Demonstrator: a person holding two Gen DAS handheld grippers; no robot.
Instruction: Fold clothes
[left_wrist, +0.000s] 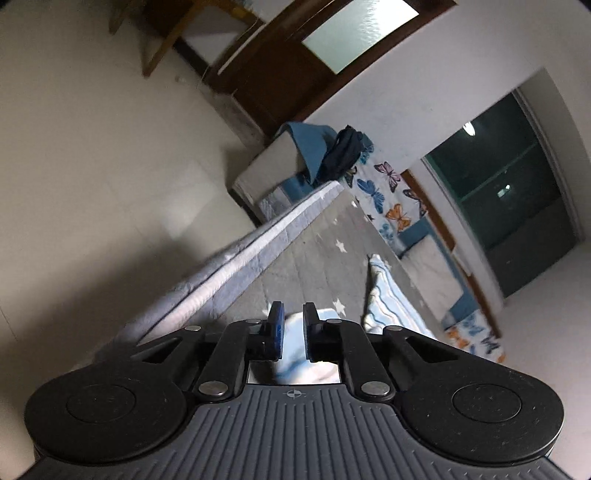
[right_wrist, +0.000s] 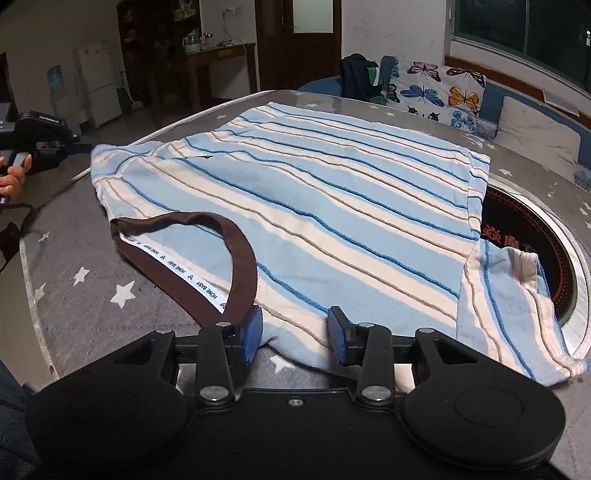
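Gripper jaws on the right gripper (right_wrist: 295, 334) stand apart, straddling the near shoulder edge of the striped shirt (right_wrist: 314, 192) beside its brown collar (right_wrist: 207, 266), pads not pressing the cloth. The left gripper (left_wrist: 293, 332) has its pads close together with a narrow gap, blurred pale cloth behind them; whether they pinch it I cannot tell. The shirt lies spread on the grey star-patterned surface (right_wrist: 92, 288).
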